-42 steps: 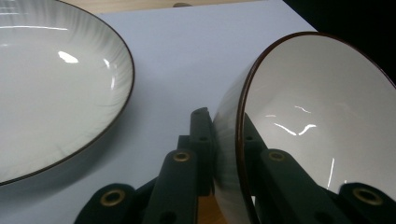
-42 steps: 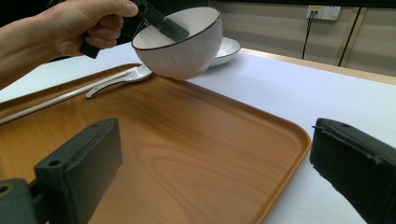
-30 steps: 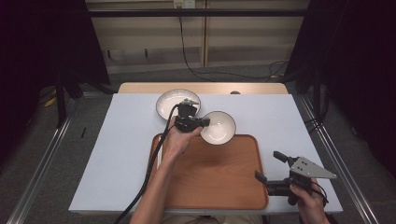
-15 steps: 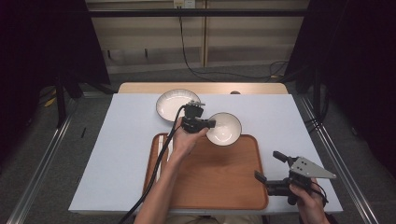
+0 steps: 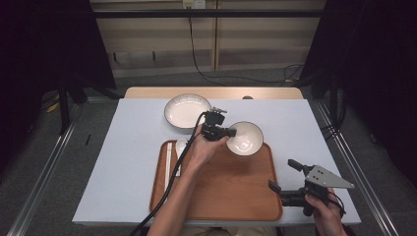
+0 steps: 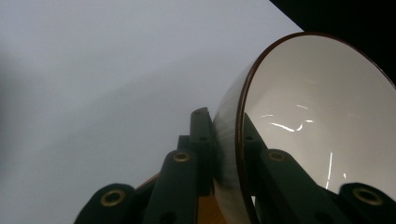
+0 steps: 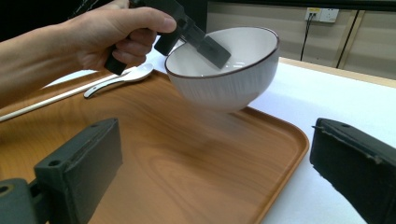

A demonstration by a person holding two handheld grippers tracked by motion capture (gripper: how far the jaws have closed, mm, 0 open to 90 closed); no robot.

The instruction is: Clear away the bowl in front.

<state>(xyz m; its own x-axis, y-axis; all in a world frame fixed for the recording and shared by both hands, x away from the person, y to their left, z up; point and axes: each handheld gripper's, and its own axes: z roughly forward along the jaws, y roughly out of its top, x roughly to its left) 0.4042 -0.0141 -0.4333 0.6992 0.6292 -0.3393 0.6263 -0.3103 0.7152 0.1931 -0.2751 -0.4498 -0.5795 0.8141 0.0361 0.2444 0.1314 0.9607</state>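
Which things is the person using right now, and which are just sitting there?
In use:
- bowl, held by its rim in the left tool
- tray, under the raised bowl

Just sitting there:
- plate
- spoon
- chopsticks
- right tool, open, holding nothing

Bowl (image 6: 308, 126) cut off at the right and bottom edges of the left gripper view, its foot out of frame. Underside of the same bowl smeared with blur in the right gripper view. Chopsticks (image 7: 51, 100) cut off at that view's left edge, spoon (image 7: 122, 78) partly hidden behind the hand (image 7: 116, 35). Small dark thing (image 5: 248, 97) at the desk's (image 5: 123, 162) far edge too small to tell.
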